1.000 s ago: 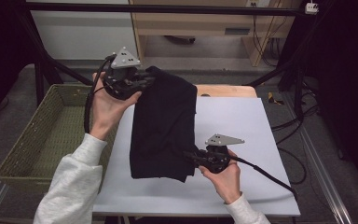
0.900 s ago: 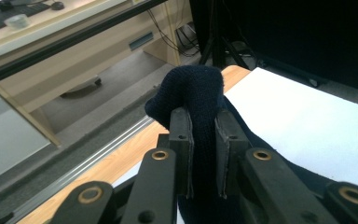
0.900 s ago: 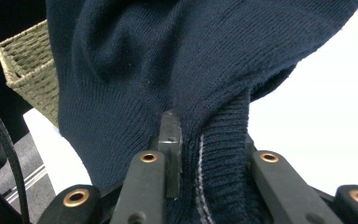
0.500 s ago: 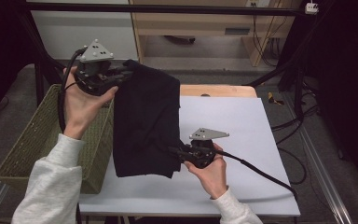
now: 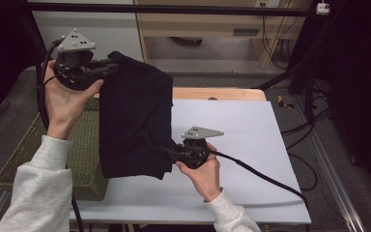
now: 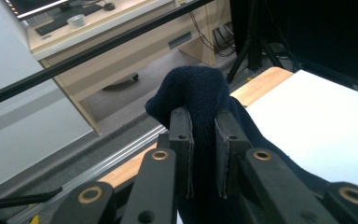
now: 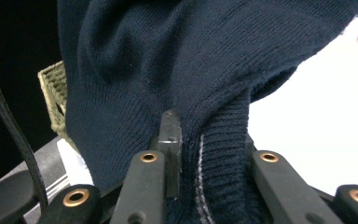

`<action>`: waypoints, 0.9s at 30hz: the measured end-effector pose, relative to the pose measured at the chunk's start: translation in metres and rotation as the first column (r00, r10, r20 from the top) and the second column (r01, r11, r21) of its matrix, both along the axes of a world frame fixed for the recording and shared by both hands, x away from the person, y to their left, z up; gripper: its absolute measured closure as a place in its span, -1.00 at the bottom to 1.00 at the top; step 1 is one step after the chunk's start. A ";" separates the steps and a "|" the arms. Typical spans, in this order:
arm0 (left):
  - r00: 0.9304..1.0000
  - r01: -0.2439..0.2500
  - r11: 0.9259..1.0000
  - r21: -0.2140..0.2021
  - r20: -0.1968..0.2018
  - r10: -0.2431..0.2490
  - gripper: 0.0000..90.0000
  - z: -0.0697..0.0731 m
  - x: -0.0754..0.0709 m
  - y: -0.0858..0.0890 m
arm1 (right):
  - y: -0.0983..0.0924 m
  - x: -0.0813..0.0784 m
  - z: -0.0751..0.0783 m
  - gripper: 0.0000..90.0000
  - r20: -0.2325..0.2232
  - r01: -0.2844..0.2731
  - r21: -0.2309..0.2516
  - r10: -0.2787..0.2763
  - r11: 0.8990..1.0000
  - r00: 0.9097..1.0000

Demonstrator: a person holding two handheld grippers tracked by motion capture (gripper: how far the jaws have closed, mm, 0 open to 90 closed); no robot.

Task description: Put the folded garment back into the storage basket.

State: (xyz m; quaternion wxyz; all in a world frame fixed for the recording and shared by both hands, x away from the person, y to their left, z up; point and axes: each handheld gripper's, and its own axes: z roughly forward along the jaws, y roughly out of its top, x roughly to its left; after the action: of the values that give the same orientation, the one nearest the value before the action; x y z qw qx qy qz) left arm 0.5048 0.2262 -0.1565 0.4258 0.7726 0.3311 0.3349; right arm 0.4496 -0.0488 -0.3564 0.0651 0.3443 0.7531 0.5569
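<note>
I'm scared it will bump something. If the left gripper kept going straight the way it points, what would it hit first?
Probably nothing close. The left gripper, clamped on the dark sweater, points over the table's edge toward the wooden desk; depth is unclear.

Overhead view; two close tongs-mounted views

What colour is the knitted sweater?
Dark navy blue sweater, seen best in the right gripper view.
</note>
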 end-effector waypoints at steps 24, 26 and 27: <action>0.995 -0.085 0.996 -0.017 0.049 0.085 0.76 0.025 -0.005 0.049 | 0.054 0.014 0.017 0.65 0.039 -0.018 0.048 0.016 0.999 0.999; 0.994 -0.098 0.995 -0.018 0.054 0.099 0.76 0.027 -0.006 0.056 | 0.058 0.014 0.018 0.65 0.049 -0.019 0.050 0.016 0.999 0.999; 0.992 -0.108 0.994 -0.023 0.059 0.109 0.76 0.029 -0.007 0.063 | 0.063 0.015 0.019 0.65 0.060 -0.023 0.058 0.020 0.998 0.998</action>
State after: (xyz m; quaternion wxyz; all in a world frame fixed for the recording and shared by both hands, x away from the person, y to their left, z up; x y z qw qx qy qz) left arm 0.4980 0.2892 -0.1275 0.4243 0.7388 0.3628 0.3776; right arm 0.4645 0.0147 -0.3372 0.0712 0.3214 0.7379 0.5892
